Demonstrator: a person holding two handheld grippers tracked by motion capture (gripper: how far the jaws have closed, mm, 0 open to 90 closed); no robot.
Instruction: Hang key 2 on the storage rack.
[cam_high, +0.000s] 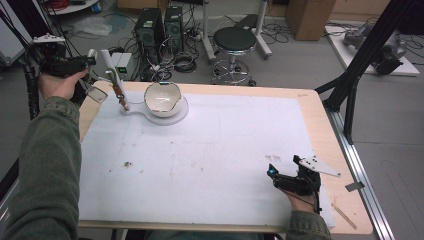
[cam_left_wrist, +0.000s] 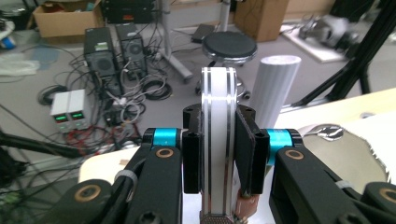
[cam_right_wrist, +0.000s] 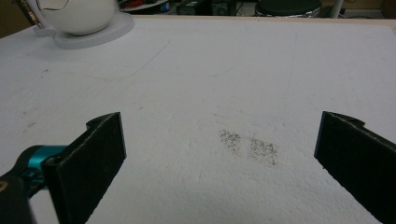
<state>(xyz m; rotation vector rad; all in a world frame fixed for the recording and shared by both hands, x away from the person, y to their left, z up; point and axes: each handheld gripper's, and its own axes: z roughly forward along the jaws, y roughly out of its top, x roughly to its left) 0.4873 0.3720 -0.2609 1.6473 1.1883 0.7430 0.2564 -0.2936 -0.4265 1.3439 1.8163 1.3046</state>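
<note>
My left gripper (cam_high: 94, 57) is off the table's far left corner, held in a hand with a green sleeve. Its jaws are shut on an upright white flat bar (cam_left_wrist: 217, 130), the white bar (cam_high: 107, 60) standing by the corner. A pale ribbed cylinder (cam_left_wrist: 274, 88) stands just behind it and a shiny round metal piece (cam_left_wrist: 329, 132) lies to its right. A white bowl (cam_high: 162, 97) sits on a round white base (cam_high: 178, 116). My right gripper (cam_high: 272, 172) rests near the front right of the white mat (cam_high: 215, 150), open with nothing between its jaws (cam_right_wrist: 219, 154).
A brown-tipped tool (cam_high: 120, 96) leans by the base. Dark specks (cam_right_wrist: 250, 145) mark the mat ahead of the right gripper. A thin wooden stick (cam_high: 344, 215) lies at the front right corner. Beyond the far edge stand a black stool (cam_high: 235, 40) and computer towers (cam_high: 150, 27).
</note>
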